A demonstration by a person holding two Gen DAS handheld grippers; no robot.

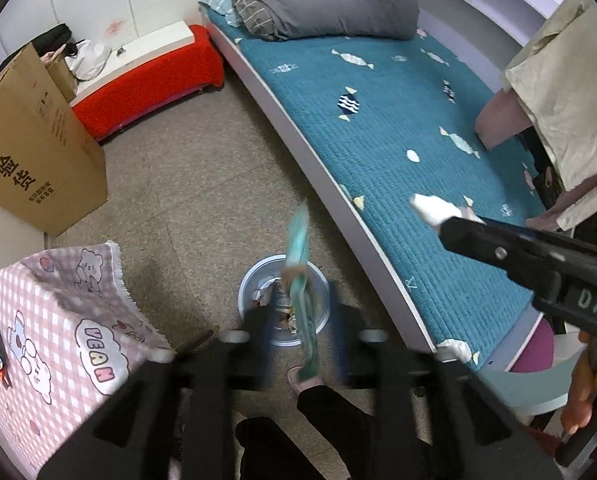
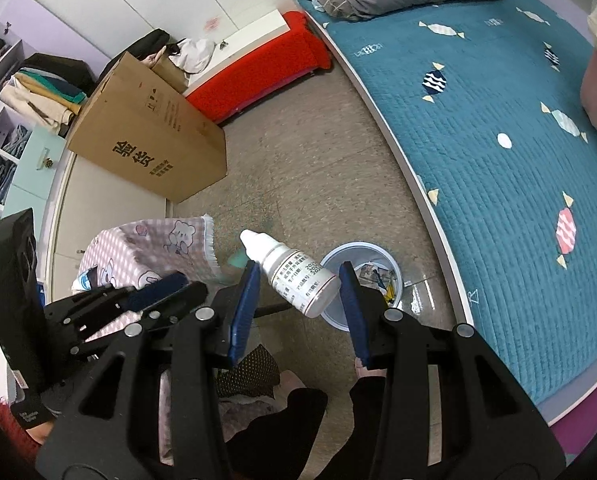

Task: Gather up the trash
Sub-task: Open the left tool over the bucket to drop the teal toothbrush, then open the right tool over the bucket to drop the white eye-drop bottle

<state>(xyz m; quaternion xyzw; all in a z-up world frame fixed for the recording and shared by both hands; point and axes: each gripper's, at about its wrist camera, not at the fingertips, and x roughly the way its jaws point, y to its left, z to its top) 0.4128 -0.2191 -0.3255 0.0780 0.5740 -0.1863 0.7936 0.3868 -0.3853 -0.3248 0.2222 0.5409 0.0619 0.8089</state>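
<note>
Bedroom: bed (image 1: 398, 128), wardrobe (image 2: 2, 120).

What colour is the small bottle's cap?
White, like the bottle itself; clearest in the right wrist view.

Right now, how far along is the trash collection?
Done: the bin on the floor already holds scraps. In hand: a teal wrapper hangs blurred between the left gripper's parted jaws above the bin, apparently dropping in; the right gripper clamps a white dropper bottle beside the bin. Left: getting the bottle binned. Other remaining trash cannot be confirmed.
</note>
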